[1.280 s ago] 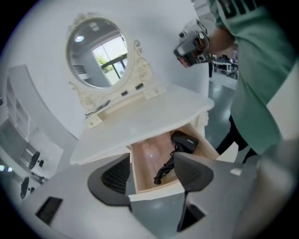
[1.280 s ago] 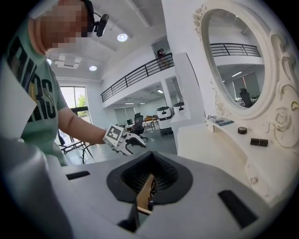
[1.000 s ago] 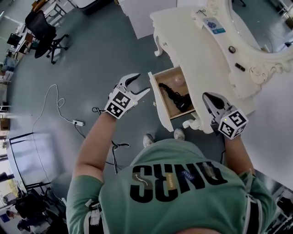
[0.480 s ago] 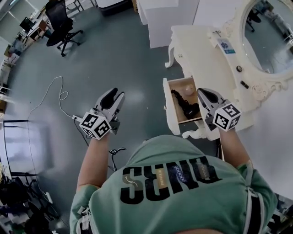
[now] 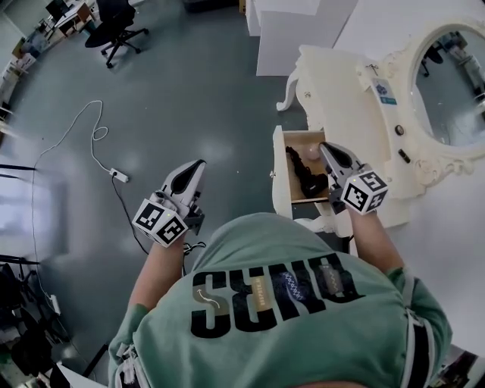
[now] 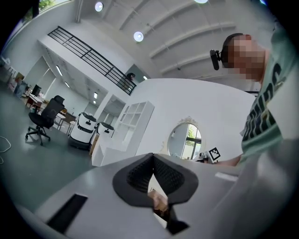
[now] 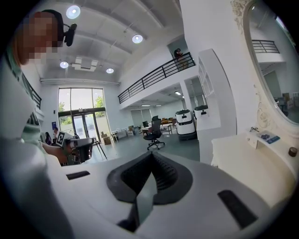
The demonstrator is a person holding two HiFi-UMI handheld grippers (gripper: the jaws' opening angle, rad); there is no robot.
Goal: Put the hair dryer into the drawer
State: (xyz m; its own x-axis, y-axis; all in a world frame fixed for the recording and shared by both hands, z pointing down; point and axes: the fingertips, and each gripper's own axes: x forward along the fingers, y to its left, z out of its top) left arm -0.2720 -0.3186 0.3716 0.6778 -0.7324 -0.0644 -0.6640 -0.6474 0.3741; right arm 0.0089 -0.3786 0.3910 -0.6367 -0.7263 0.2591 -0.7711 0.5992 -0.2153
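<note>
Left hand-held gripper (image 5: 197, 165) closed, right one (image 5: 324, 146) closed

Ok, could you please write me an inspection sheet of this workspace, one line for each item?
Surface: white carved dressing table with oval mirror; its wooden drawer stands open.
Job's things: black hair dryer lies inside the drawer.
Clutter: small blue-labelled card on the tabletop.
Grippers: left hand-held gripper shut, empty, over the floor; right hand-held gripper shut, empty, over the open drawer.
Cables: white cable with power strip on the floor.
Surroundings: grey-green floor, black office chair, white cabinet.
</note>
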